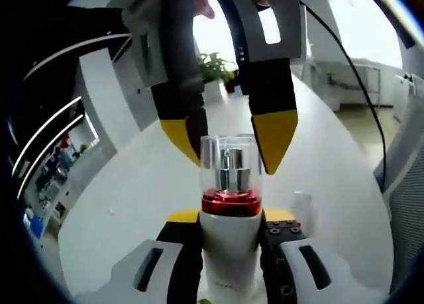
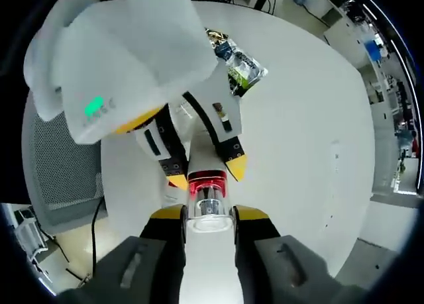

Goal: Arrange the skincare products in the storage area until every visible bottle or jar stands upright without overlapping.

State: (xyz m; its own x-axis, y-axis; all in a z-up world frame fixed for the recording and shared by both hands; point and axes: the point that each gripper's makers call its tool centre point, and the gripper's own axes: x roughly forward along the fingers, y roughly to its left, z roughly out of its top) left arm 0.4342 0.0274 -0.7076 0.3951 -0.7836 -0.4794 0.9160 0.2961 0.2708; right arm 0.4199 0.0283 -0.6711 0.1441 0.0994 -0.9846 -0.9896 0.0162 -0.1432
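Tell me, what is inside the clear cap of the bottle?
Inside the clear cap a silver pump head stands above a red collar. The white bottle hides its contents.

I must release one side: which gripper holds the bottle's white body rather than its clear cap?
The left gripper: its jaws clamp the bottle by its white body, below the red collar. The right gripper has its jaws beside the clear cap.

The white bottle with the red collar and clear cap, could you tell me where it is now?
The white bottle is held above the round white table, between the left claw and right claw.
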